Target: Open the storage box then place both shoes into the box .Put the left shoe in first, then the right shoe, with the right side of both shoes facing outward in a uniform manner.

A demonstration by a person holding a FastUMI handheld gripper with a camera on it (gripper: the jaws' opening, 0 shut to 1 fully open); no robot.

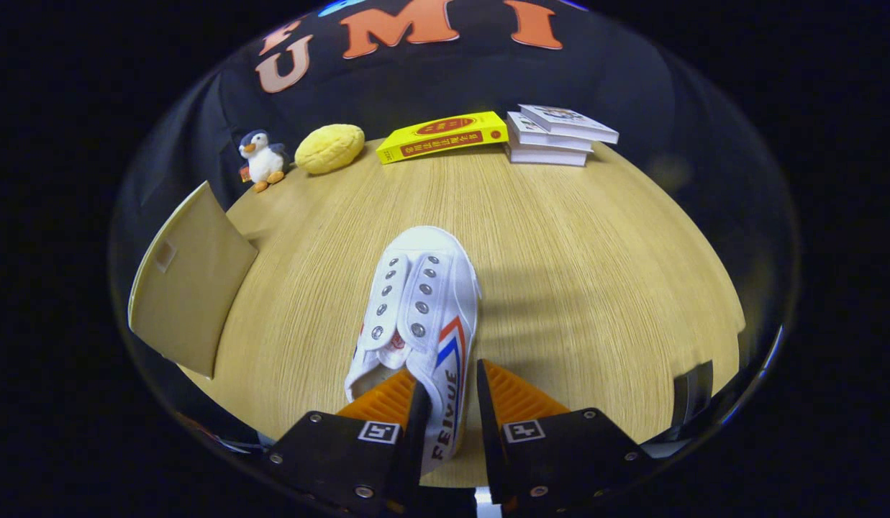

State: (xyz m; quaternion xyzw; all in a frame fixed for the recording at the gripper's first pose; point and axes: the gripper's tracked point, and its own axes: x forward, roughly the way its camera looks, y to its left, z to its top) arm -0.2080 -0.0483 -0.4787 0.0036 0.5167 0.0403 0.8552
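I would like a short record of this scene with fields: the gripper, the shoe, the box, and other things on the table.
gripper: gripper with its fingers on either side of the shoe's right side wall near the heel; firm press cannot be confirmed
shoe: white canvas shoe with red and blue stripes, toe pointing away, on the light wooden table
box: tan flap left of the shoe
beyond: plush penguin, yellow cushion, yellow book, stack of white books

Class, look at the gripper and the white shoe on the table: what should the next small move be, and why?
Probably close the jaws a little more, then lift. The gripper straddles the right side wall of the white shoe near its heel, one finger inside the opening and one outside, with a gap still showing on the outer side.
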